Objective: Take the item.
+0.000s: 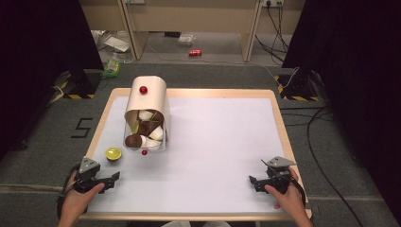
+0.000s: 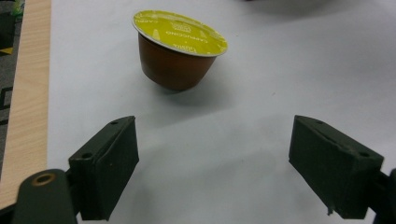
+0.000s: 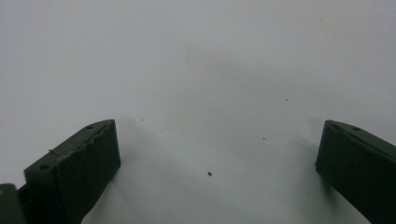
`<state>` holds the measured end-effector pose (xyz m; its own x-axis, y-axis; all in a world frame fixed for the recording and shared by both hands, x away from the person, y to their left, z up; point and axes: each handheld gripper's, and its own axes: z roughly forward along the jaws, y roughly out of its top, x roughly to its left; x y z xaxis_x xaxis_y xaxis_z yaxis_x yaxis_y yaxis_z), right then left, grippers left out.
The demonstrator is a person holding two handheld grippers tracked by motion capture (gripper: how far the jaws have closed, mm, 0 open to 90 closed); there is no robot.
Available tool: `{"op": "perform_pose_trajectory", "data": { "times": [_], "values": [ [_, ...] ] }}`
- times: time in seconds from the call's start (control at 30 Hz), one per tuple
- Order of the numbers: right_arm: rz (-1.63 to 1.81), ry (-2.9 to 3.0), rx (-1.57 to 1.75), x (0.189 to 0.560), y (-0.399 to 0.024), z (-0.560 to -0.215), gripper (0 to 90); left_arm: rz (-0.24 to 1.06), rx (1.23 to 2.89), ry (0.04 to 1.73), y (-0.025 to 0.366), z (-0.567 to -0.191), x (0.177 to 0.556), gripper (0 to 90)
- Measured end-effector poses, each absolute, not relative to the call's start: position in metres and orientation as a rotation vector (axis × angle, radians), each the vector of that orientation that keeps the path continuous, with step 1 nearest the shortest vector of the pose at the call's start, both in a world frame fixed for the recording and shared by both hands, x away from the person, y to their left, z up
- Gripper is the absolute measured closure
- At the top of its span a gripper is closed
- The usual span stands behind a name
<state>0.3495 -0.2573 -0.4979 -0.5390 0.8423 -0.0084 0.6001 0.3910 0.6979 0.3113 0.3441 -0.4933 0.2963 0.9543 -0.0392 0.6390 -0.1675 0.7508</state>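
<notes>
Both grippers' jaws wide apart, nothing between

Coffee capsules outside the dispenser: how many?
1. The yellow-lidded capsule stands upright on the white mat, left of the dispenser mouth and ahead of the left gripper. More may be hidden.

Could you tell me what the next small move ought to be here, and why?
Probably ease the left gripper forward toward the yellow-lidded capsule. Its jaws stand wide open, empty, just short of the capsule, which sits alone on the white table beside the container holding other capsules.
</notes>
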Motion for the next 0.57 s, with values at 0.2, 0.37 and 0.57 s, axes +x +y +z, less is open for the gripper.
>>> {"op": "perform_pose_trajectory", "data": {
  "times": [0.2,0.37,0.57],
  "values": [
    [0.926,2.293,1.250,0.3494,-0.2573,-0.4979,0.2,0.605,1.893,1.413,0.3407,-0.4929,0.3031,15.6],
    [0.926,2.293,1.250,0.3494,-0.2572,-0.4979,0.2,0.599,1.908,1.410,0.3384,-0.4969,0.3014,15.5],
    [0.927,2.293,1.250,0.3494,-0.2573,-0.4979,0.2,0.605,1.907,1.414,0.3384,-0.4987,0.3027,15.5]
  ]
}}
